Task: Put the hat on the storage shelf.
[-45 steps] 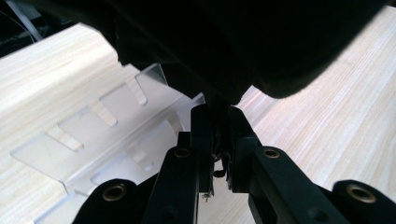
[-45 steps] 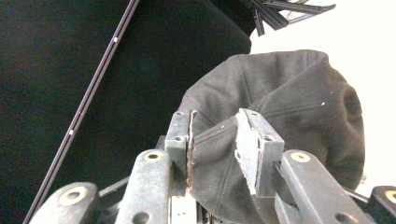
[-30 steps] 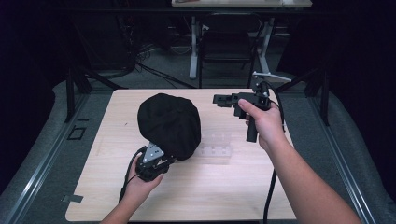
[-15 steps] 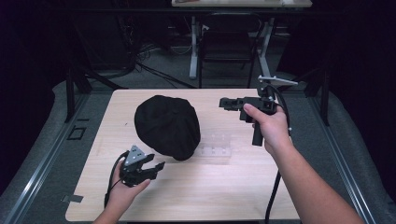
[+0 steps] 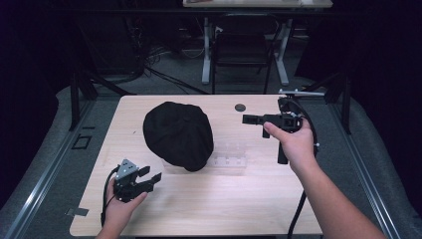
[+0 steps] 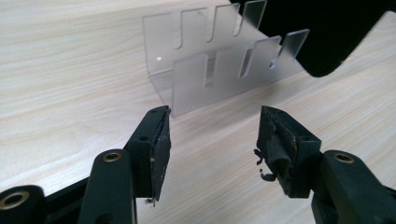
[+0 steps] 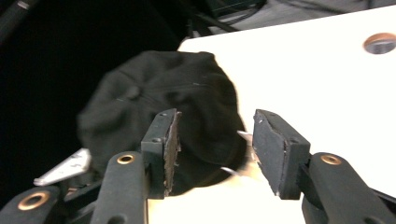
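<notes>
left tool (jaws apart) has drawn back from black cap.

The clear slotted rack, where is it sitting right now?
In the high view the clear slotted rack stands near the table's middle, against the right side of the black cap; the left gripper is open, pointing at it.

No text, label, brand, number or sign can be read on anything in these views
</notes>
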Tool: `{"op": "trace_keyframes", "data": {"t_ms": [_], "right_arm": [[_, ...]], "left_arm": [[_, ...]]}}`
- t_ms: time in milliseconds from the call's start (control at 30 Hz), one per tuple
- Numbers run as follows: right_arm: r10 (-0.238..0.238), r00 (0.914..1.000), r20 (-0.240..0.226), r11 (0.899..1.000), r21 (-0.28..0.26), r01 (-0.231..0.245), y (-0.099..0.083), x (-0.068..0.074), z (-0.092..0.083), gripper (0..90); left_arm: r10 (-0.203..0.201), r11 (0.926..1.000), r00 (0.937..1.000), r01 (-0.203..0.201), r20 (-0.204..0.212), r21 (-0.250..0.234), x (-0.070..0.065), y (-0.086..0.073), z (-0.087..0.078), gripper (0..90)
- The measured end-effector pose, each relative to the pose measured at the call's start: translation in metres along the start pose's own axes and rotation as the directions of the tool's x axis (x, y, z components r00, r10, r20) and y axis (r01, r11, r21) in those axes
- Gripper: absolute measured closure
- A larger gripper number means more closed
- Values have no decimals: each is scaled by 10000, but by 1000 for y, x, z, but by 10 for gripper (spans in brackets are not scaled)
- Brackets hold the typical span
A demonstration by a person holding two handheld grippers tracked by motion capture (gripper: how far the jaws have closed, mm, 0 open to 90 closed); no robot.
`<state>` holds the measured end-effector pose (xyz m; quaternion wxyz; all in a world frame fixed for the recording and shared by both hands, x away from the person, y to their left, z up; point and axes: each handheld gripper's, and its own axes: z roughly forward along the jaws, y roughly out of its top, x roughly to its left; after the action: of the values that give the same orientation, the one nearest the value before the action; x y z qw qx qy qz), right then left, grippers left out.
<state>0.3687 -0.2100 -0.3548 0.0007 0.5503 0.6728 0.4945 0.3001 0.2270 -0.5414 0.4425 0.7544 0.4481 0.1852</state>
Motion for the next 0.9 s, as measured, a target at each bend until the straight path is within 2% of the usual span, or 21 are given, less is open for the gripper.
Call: {"op": "trace_keyframes", "data": {"t_ms": [67,100,200,267,300,433,467,533,567,633,700,800,900], "right_arm": [[-89,9998,150,10000,-38,90,-2,-1,-1,489],[-182,9994,291,9998,-56,184,-3,-2,-2,486],[-675,9935,914,9975,-144,691,-9,-4,-5,472],[-741,9923,996,9969,-177,762,-11,-4,-6,471],[-970,9875,1243,9946,-249,1008,-16,-5,-7,461],[-1200,9817,1476,9920,-206,1244,-25,-10,-9,461],[-1277,9787,1607,9915,-35,1299,-27,-11,-9,461],[-1740,9637,2024,9844,89,1759,-32,-12,-10,461],[-1833,9627,1988,9822,-26,1876,-35,-12,-11,456],[-1784,9646,1941,9834,14,1816,-41,-15,-11,456],[-2025,9536,2229,9784,49,2066,-48,-18,-11,453],[-2006,9528,2281,9790,114,2034,-55,-22,-12,453],[-2142,9441,2507,9761,200,2162,-71,-30,-10,451]], "left_arm": [[-123,9999,9999,124,32,-79,2,-2,1,439],[-121,9999,9999,121,37,52,3,-3,1,435],[-200,9998,9998,200,4,-22,6,-6,2,427],[-241,9996,9997,241,5,114,7,-6,1,423],[-282,9996,9996,283,-64,74,9,-8,3,422],[-222,9995,9997,225,-105,237,11,-9,3,420],[-222,9995,9997,225,-105,237,11,-9,3,418],[-232,9994,9996,235,-133,265,11,-10,3,418],[-253,9995,9996,256,-152,169,11,-11,4,417],[-221,9995,9996,225,-177,221,10,-12,5,418],[-210,9992,9996,215,-171,340,10,-11,5,417],[-209,9993,9997,213,-127,319,9,-12,6,418],[-126,9991,9998,132,-164,410,9,-12,7,418]]}}
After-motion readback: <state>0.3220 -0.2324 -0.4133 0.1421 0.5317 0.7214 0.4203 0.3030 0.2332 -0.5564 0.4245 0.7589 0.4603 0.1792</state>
